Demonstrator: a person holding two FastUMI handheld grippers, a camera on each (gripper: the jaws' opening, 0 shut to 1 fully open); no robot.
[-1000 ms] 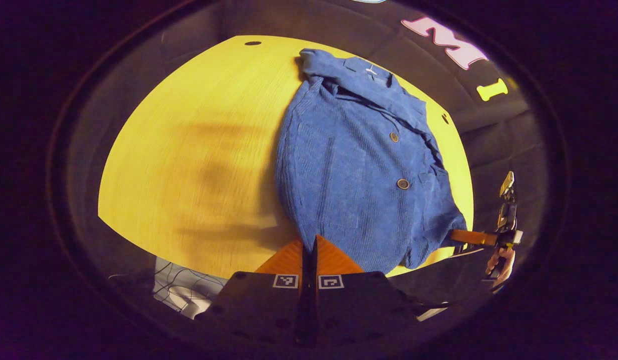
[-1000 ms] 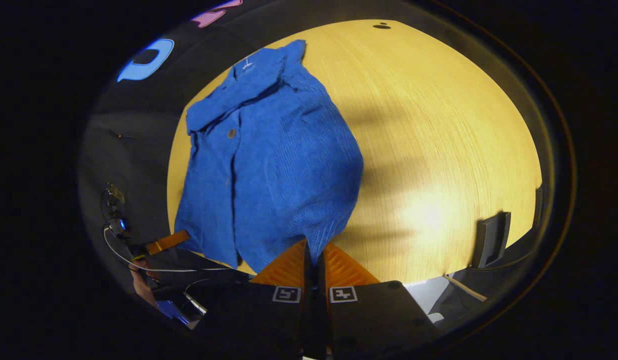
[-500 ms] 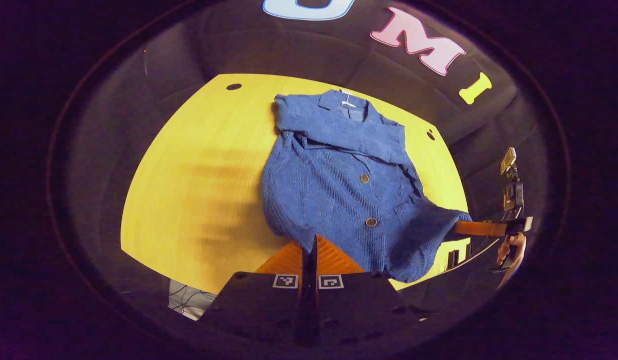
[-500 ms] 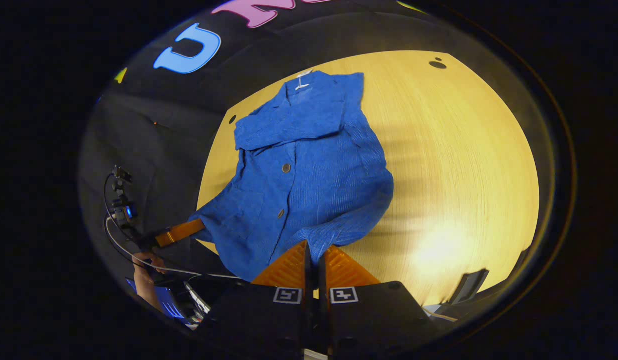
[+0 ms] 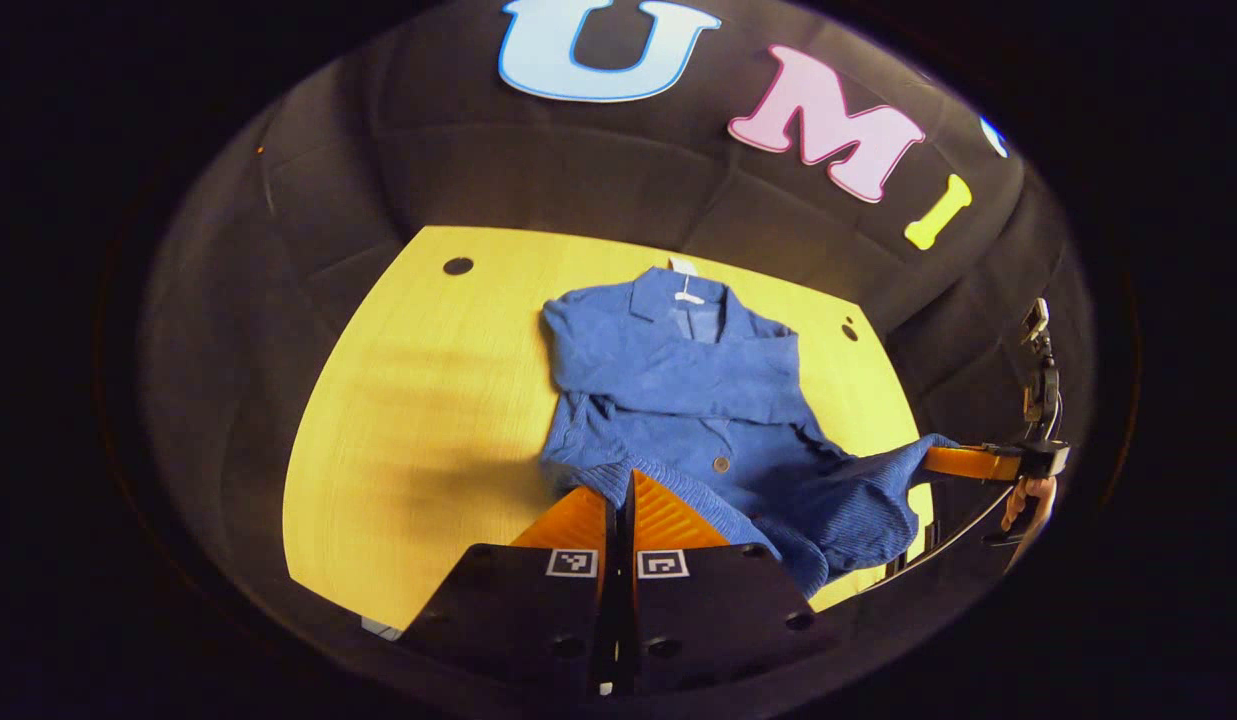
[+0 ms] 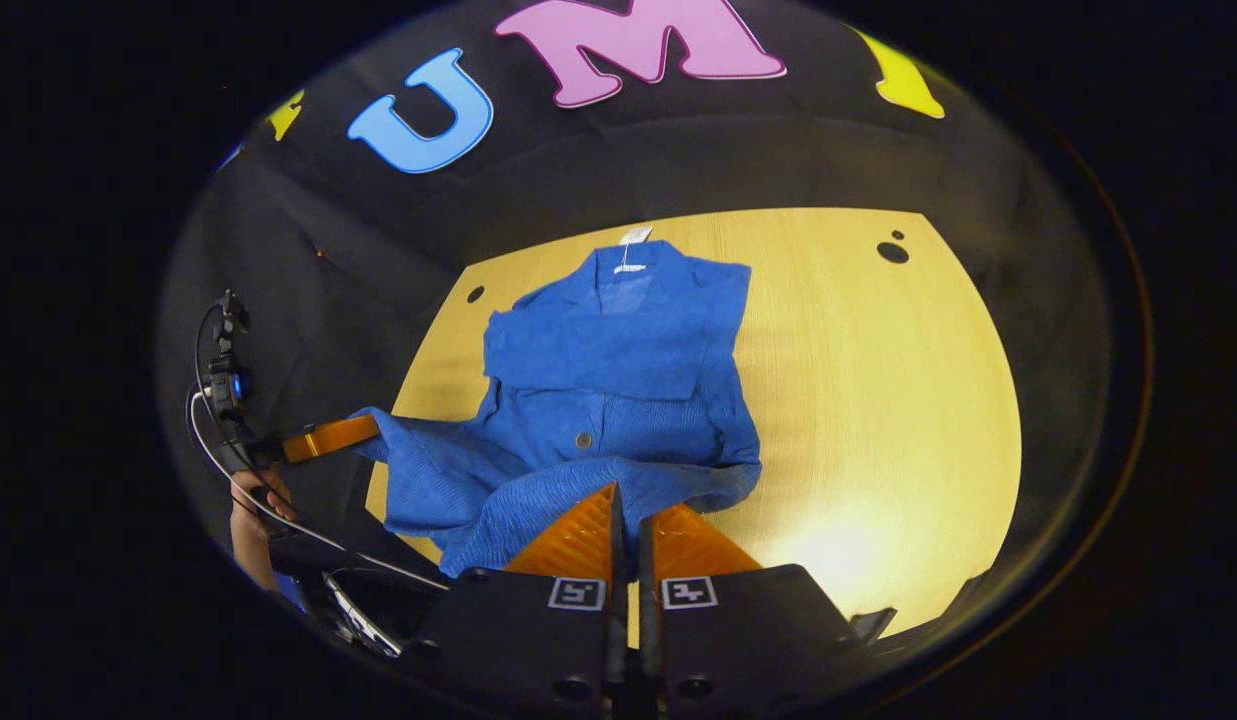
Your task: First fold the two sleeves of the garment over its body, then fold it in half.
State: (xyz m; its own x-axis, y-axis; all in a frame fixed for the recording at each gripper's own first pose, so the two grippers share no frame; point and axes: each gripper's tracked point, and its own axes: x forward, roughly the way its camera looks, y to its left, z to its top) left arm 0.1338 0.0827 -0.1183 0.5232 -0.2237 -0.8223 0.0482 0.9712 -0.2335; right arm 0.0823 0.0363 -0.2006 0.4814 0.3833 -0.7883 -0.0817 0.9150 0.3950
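Blue corduroy garment [image 5: 678, 400], on the wooden table [image 5: 418, 400], is now raised by its hem, gripped by both left gripper [image 5: 618, 490] and right gripper [image 6: 626, 500]; sleeves already folded, halving is under way.

No readable text, brand name or number anywhere.

Jacket [image 5: 678, 400] [image 6: 618, 380]: small white tag at the collar [image 5: 685, 282] [image 6: 631, 250], far end of the counter; too small to tell whether anything is printed on it.

Left tool [image 5: 620, 485]: two square black-and-white coded markers [image 5: 618, 563] on the near body, one per finger base. Pattern only, no letters or digits.

Right tool [image 6: 626, 500]: same pair of square coded markers [image 6: 633, 593], side by side. Pattern only.

Buttons on the jacket front: plain, no marking discernible.
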